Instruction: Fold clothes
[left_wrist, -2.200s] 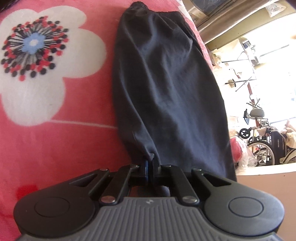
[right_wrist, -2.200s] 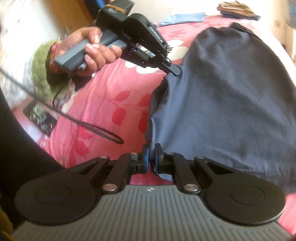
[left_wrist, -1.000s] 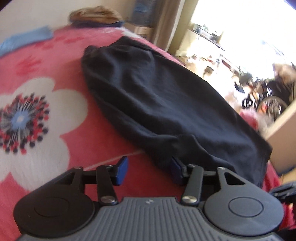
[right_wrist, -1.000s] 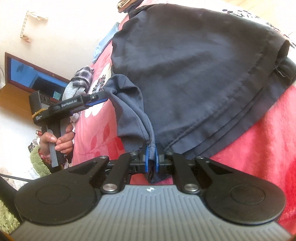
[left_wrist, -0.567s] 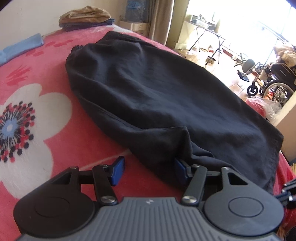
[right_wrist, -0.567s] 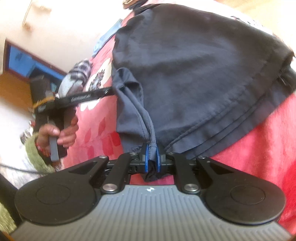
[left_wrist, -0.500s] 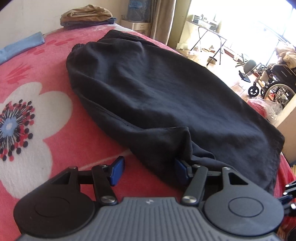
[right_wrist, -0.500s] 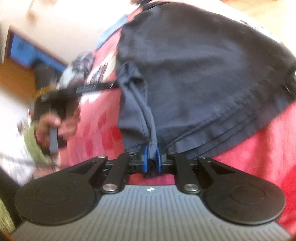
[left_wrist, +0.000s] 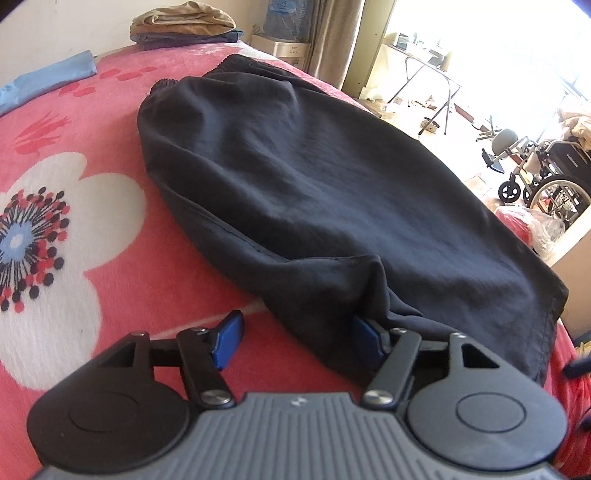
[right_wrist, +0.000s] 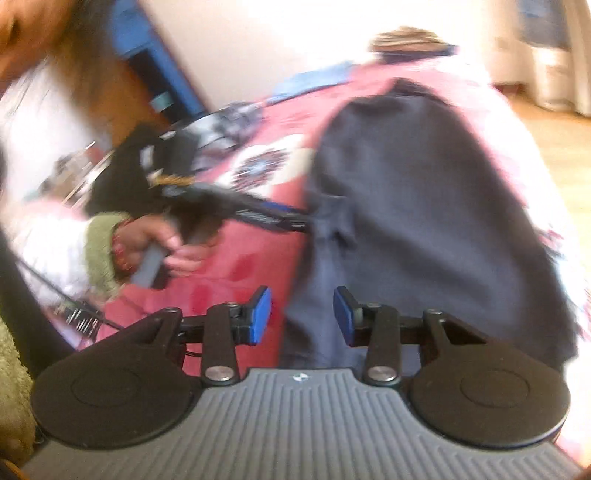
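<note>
Two claws are at the near end of the garment (left_wrist: 332, 177), and both are letting go. Your left claw (left_wrist: 297, 341) has its jaws apart and opening: the left pad sits clear over the bed (left_wrist: 85, 122), while the right pad touches the bunched near corner of the cloth, which lies partly between the pads without being pinched. Your right claw (right_wrist: 302, 315) is also apart and opening, with the garment's near edge just beyond and between its pads, untouched as far as the blurred view shows.

From the right wrist view you can see your left hand (right_wrist: 155, 243) on the grey handle, a green cuff at the wrist, the tool reaching in to the garment's left edge.

The garment is dark navy, almost black, and lies lengthwise on the pink floral bed cover, its gathered elastic end far away and its hemmed end near. It looks folded over on itself, lightly wrinkled, with a puckered lump at the near left corner. It sits toward the bed's right side, near the edge.
</note>
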